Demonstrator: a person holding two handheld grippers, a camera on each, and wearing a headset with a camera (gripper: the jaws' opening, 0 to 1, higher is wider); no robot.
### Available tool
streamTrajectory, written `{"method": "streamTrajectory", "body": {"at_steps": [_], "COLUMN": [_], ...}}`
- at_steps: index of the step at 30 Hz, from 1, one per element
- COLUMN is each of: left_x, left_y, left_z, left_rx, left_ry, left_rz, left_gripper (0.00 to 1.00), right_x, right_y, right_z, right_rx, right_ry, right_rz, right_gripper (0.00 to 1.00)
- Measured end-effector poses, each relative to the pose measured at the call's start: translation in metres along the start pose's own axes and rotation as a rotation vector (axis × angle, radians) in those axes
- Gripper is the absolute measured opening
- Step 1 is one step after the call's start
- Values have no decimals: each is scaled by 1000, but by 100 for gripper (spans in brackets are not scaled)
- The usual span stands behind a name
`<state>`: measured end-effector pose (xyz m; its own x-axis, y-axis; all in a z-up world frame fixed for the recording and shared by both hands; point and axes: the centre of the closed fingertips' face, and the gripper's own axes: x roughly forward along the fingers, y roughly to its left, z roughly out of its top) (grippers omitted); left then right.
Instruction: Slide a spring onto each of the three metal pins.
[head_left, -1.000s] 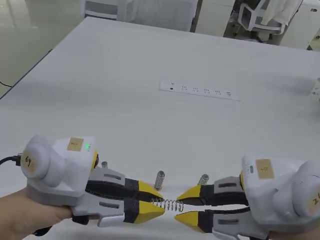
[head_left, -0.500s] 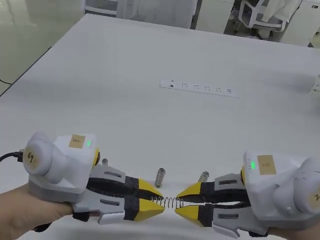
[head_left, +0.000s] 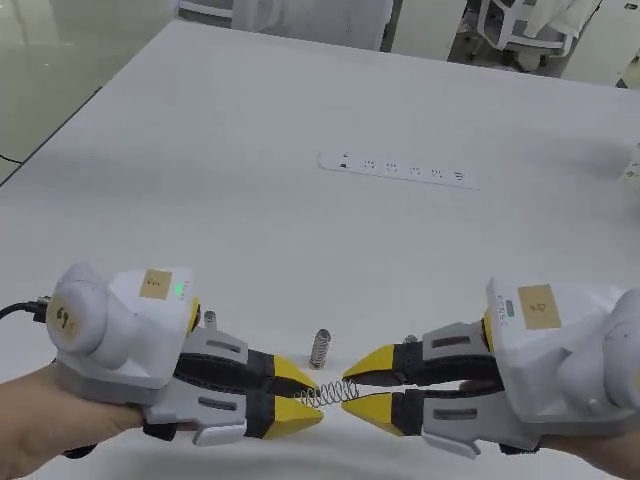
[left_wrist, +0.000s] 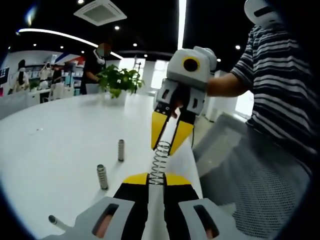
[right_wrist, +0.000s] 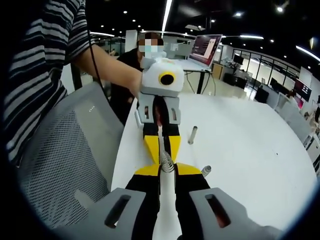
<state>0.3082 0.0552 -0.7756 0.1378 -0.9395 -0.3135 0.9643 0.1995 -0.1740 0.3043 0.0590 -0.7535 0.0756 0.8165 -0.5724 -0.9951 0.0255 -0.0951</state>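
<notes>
Left gripper (head_left: 316, 401) and right gripper (head_left: 348, 393) meet tip to tip above the table's (head_left: 300, 230) near edge. Each is clamped tight on one end of a spring (head_left: 332, 392), just near of a spring-covered pin (head_left: 319, 348).

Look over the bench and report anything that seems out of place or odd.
One spring hangs level in the air, pinched at both ends by the left claw and the right claw, on no pin. One pin behind the left claw stands bare.
</notes>
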Motion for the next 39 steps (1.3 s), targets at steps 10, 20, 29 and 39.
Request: {"method": "streamTrajectory", "body": {"at_steps": [10,20,29,39], "left_x": [5,11,9,8], "left_y": [2,0,1,0], "left_z": [1,6,6,1], "left_rx": [24,32,23,5], "left_ry": [12,9,14,27], "left_rz": [5,2,12,22], "left_gripper": [2,2,3,3], "right_x": [3,7,9,12], "right_y": [-3,-3,-2,1], "right_z": [20,30,33,32], "right_rx": [38,-17,-46,-66], "right_ry": [-80,-109,-121,-110], "right_rz": [-8,-34,-41,-35], "right_gripper": [7,7,7,7]}}
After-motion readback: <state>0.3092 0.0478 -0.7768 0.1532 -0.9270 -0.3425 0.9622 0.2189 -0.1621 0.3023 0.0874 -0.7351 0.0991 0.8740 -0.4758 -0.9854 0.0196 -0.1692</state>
